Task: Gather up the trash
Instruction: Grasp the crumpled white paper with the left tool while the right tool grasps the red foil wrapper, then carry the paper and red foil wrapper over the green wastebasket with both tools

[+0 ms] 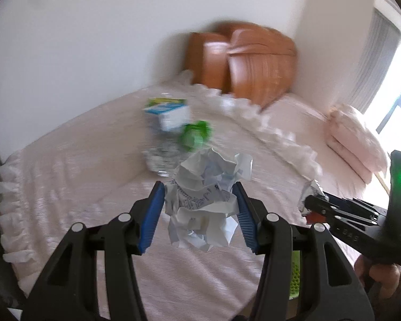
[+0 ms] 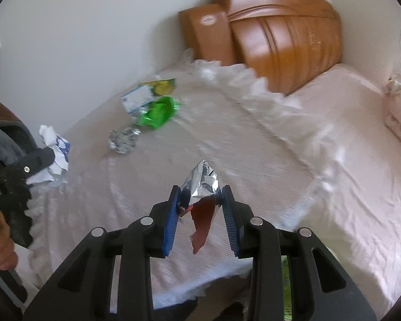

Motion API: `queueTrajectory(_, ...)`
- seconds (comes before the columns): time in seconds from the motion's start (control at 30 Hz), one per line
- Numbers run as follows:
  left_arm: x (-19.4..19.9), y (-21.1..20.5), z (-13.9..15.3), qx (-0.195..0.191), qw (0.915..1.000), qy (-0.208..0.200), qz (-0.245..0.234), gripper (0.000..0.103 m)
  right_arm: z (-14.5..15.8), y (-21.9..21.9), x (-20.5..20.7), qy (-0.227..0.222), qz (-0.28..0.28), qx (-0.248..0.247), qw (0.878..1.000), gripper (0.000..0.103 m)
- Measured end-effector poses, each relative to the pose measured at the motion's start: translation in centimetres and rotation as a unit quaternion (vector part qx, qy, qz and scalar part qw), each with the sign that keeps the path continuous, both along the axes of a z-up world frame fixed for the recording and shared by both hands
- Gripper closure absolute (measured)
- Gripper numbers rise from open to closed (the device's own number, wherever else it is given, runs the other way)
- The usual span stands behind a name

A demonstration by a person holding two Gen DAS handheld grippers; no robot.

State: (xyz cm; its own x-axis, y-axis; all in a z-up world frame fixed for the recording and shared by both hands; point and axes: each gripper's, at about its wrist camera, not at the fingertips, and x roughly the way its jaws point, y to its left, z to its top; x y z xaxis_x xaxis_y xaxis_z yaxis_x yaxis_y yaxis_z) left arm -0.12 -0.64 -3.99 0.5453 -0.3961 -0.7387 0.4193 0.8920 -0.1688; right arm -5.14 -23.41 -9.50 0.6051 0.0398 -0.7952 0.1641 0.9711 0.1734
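Holding both catches above the bed (image 1: 66, 187), my left gripper (image 1: 200, 203) pinched the crumpled paper (image 1: 205, 200) and my right gripper (image 2: 200, 200) the foil wrapper (image 2: 200, 184); next, I judged, came a bin.

Bed cover (image 2: 254, 160): pale pink, frilled along its edge.
Headboard (image 2: 286, 37): orange-brown wood, set against the white wall (image 1: 93, 40).
Pillow (image 1: 355, 144): pink, seemingly stacked double.
Window (image 1: 395, 101): brightly lit.

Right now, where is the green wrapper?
The green wrapper lies on the bed, left of centre in the right wrist view, just in front of the blue-and-white carton and beyond the crushed clear bottle.
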Motion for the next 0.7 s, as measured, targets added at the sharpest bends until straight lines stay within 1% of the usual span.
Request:
queueTrajectory(0.13,-2.3,-4.9,0.0,-0.005,0.9979,0.008,-0.064,0.052,-0.1,-3.0,-2.9,-0.002,-0.033,-0.007,0.999,0.070)
queueTrajectory(0.17,-2.8,-6.0,0.0,-0.005,0.9968,0.010,-0.079,0.052,0.0,-4.4,-4.3,-0.003,-0.054,-0.010,0.999,0.070)
queueTrajectory(0.3,-5.0,-10.4,-0.1,-0.006,0.9896,0.017,-0.142,0.052,-0.2,-7.9,-7.8,0.005,-0.104,-0.014,0.994,0.070)
queueTrajectory(0.33,-5.8,-11.9,-0.2,-0.003,0.9861,0.018,-0.165,0.052,-0.3,-8.6,-8.5,0.008,-0.113,-0.015,0.993,0.070)
queueTrajectory(0.37,-6.3,-12.8,-0.2,-0.002,0.9837,0.018,-0.179,0.052,-0.7,-9.9,-10.0,0.015,-0.136,-0.016,0.990,0.070)
queueTrajectory(0.5,-8.6,-16.6,-0.2,0.005,0.9711,0.017,-0.238,0.052,-2.1,-12.5,-13.4,0.034,-0.183,-0.010,0.982,0.070)
queueTrajectory(0.57,-9.5,-17.9,-0.2,0.008,0.9660,0.017,-0.258,0.052,-3.1,-13.7,-15.0,0.046,-0.206,-0.005,0.977,0.070)
queueTrajectory(0.7,-10.7,-20.2,-0.5,0.014,0.9571,0.019,-0.289,0.052,-4.8,-15.4,-17.2,0.060,-0.231,0.011,0.971,0.070)
